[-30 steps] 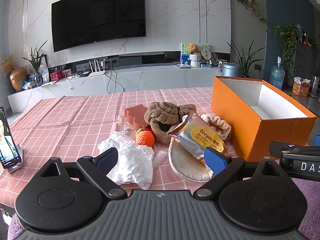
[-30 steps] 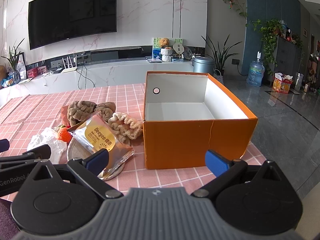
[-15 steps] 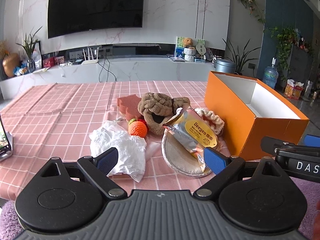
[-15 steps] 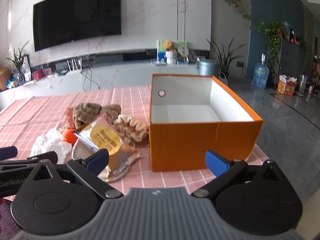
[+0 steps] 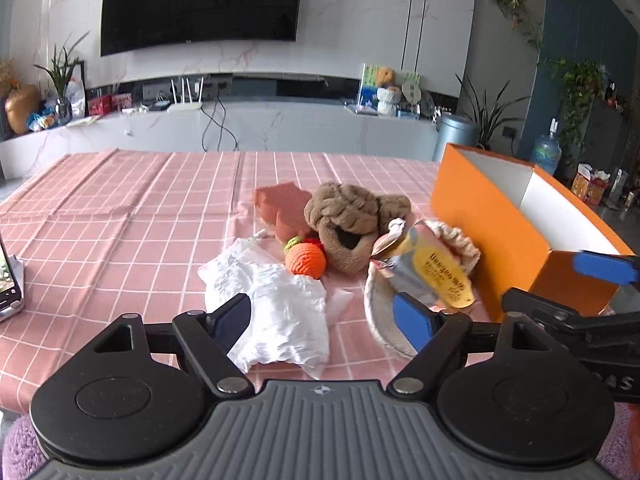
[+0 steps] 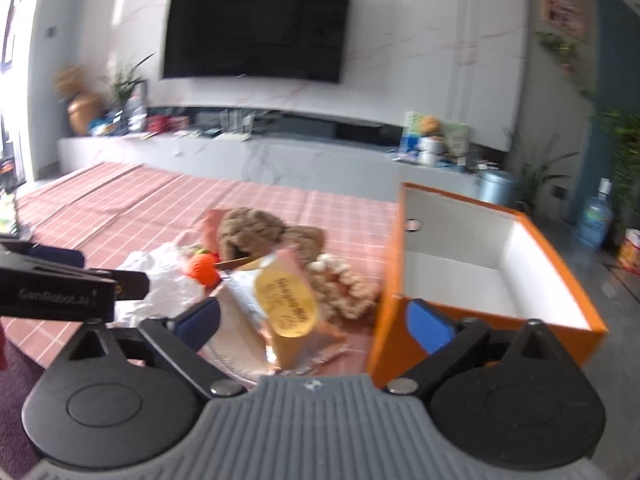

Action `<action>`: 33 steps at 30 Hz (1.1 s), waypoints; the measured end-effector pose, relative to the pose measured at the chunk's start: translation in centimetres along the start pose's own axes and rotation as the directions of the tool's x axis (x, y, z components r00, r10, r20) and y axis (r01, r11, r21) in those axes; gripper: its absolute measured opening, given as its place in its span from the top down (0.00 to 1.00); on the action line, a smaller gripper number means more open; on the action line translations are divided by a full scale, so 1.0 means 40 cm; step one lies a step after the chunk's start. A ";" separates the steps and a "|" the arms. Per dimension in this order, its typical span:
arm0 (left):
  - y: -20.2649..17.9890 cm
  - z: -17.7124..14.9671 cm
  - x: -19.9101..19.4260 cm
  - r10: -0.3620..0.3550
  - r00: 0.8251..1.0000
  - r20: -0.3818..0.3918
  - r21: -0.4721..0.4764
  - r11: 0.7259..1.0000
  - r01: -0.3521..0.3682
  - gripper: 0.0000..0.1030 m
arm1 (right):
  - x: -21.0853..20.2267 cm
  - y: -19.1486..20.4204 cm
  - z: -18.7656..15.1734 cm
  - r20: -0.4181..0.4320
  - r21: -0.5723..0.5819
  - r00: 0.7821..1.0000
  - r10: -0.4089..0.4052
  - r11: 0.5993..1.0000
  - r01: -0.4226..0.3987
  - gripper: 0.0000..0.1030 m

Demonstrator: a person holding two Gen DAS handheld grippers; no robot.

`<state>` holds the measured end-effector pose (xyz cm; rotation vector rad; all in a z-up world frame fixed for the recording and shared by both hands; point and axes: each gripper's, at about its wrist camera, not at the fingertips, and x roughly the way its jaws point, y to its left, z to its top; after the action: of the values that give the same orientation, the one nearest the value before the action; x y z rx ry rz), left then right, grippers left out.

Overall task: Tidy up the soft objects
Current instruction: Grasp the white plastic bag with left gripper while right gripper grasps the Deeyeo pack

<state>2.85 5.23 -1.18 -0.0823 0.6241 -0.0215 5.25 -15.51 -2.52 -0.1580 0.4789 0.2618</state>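
A pile of soft things lies on the pink checked tablecloth (image 5: 120, 220): a crumpled white plastic bag (image 5: 276, 312), an orange knitted ball (image 5: 305, 260), a brown plush slipper (image 5: 348, 216), a red sponge (image 5: 284, 206), a cream scrunchie (image 5: 456, 240) and a silver-yellow snack packet (image 5: 436, 276) on a round beige pad (image 5: 380, 312). An open orange box (image 5: 520, 220) stands to the right, empty inside (image 6: 472, 276). My left gripper (image 5: 326, 318) is open over the white bag. My right gripper (image 6: 314, 322) is open over the snack packet (image 6: 286, 296), beside the box.
A phone on a stand (image 5: 10, 280) sits at the table's left edge. A TV and a white cabinet with plants lie behind the table. The right gripper's body (image 5: 576, 320) shows at the right of the left wrist view.
Both grippers have moved forward and left toward the pile. The right wrist view has swung left from the box to the snack packet and is blurred with motion. Both stay open.
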 end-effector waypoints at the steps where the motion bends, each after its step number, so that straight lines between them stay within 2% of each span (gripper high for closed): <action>1: 0.005 0.002 0.009 0.010 1.000 -0.004 0.005 1.000 -0.010 0.08 | 0.016 0.005 0.006 -0.014 -0.013 1.000 0.021 1.000 -0.021 0.21; 3: 0.013 0.005 0.028 0.047 0.999 -0.004 0.020 0.999 -0.047 0.08 | 0.051 0.018 0.015 -0.039 -0.051 0.998 0.050 0.997 -0.052 0.24; 6: 0.040 0.013 0.067 0.051 0.998 -0.034 0.007 0.999 -0.050 0.08 | 0.104 0.036 0.023 -0.064 -0.121 0.995 0.078 0.989 -0.086 0.25; 12: 0.071 0.017 0.155 0.091 0.991 -0.100 0.038 0.995 -0.087 0.06 | 0.219 0.050 0.034 -0.115 -0.223 0.990 0.082 0.969 -0.106 0.24; 16: 0.087 -0.001 0.207 0.093 0.985 -0.147 0.020 0.996 -0.091 0.06 | 0.285 0.044 0.036 -0.147 -0.234 0.985 0.095 0.964 -0.128 0.24; 20: 0.084 -0.016 0.238 0.104 0.980 -0.171 0.045 0.994 -0.097 0.06 | 0.330 0.050 0.028 -0.171 -0.225 0.976 0.132 0.960 -0.169 0.24; 22: 0.083 -0.022 0.241 0.112 0.980 -0.166 0.054 0.993 -0.105 0.06 | 0.344 0.054 0.023 -0.182 -0.212 0.973 0.145 0.960 -0.183 0.28; 25: 0.076 -0.026 0.228 0.123 0.983 -0.135 0.068 0.991 -0.115 0.18 | 0.356 0.056 0.016 -0.191 -0.186 0.968 0.164 0.962 -0.199 0.32; 27: 0.063 -0.026 0.219 0.127 0.985 -0.120 0.101 0.988 -0.116 0.33 | 0.356 0.062 0.011 -0.180 -0.193 0.971 0.158 0.962 -0.192 0.34; 31: 0.043 -0.035 0.217 0.146 0.984 -0.102 0.154 0.980 -0.129 0.50 | 0.344 0.072 0.004 -0.175 -0.213 0.973 0.150 0.959 -0.186 0.37; 32: 0.044 -0.034 0.211 0.142 0.986 -0.089 0.148 0.981 -0.127 0.61 | 0.343 0.072 0.005 -0.176 -0.208 0.973 0.150 0.960 -0.186 0.37; 33: 0.048 -0.030 0.203 0.139 0.988 -0.074 0.132 0.983 -0.128 0.65 | 0.341 0.070 0.006 -0.177 -0.201 0.973 0.151 0.962 -0.186 0.38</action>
<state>8.74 6.72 -7.04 0.0843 0.7090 0.0655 16.22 -9.92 -9.04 -0.3535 0.6251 0.4717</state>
